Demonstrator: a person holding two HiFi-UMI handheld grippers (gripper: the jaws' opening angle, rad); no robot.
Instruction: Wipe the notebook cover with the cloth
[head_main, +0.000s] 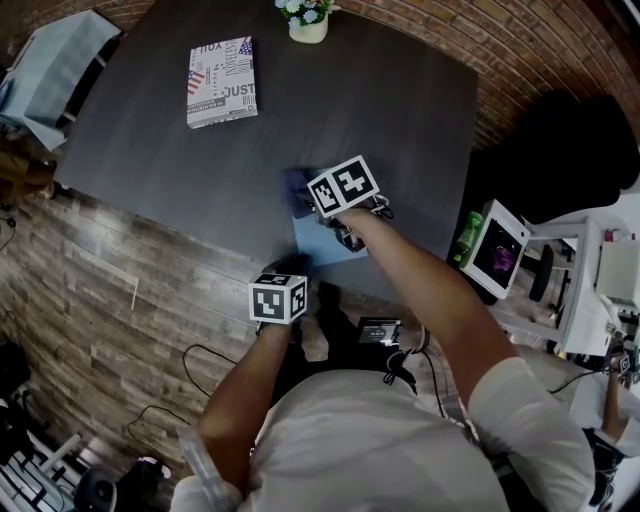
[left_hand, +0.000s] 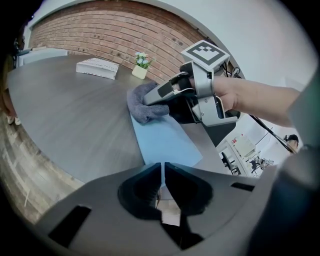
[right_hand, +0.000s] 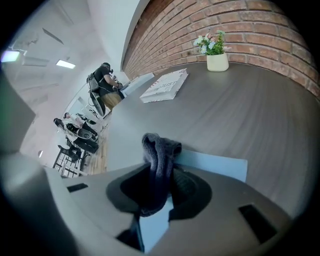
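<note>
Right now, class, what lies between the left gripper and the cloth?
The light blue notebook, flat on the table; the grey cloth in the right gripper sits at its far end. The left gripper view shows this.

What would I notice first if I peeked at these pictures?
The right gripper pinching a crumpled dark grey cloth jumps out first, at the far end of the pale blue flat notebook near the front edge of the dark grey table. Far across stand a small cream flower pot and a flag-printed book.
</note>
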